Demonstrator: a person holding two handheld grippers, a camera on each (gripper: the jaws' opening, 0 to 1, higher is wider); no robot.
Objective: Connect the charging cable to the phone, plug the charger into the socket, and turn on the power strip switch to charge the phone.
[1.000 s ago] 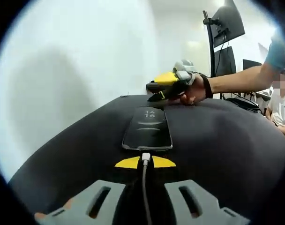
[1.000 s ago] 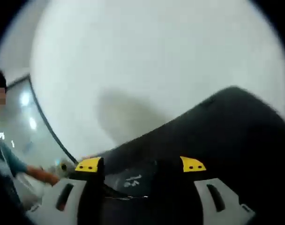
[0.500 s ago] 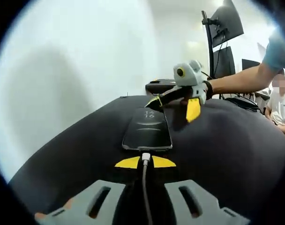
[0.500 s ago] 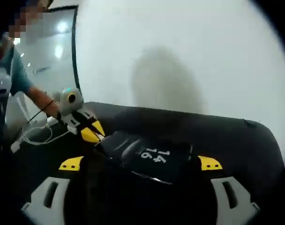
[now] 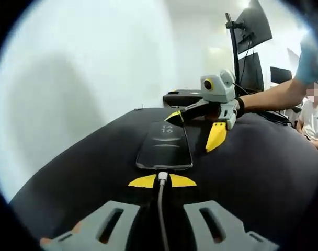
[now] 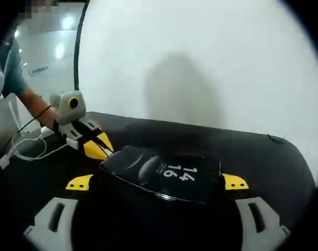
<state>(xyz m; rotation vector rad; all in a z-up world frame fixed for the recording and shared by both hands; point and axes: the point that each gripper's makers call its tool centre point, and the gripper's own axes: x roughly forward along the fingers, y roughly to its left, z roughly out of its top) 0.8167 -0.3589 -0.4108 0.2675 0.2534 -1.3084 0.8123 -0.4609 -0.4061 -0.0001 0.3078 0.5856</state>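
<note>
White wall is backing the black worktop (image 5: 263,167). Your left hand-held gripper (image 5: 161,181) is clamping the white charging cable (image 5: 161,209) plugged into the black slab phone (image 5: 165,145). Your right hand-held gripper (image 6: 158,182) is gaping wide around its far end.

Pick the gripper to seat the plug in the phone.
Left gripper: its jaws pinch the charging cable plug right at the phone's port. Right gripper straddles the phone's far end, jaws open.

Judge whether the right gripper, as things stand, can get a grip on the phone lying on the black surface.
Probably yes. In the right gripper view the right gripper has its yellow-tipped jaws open on either side of the phone, with nothing between. The left gripper holds the cable at the opposite end, clear of it.
</note>
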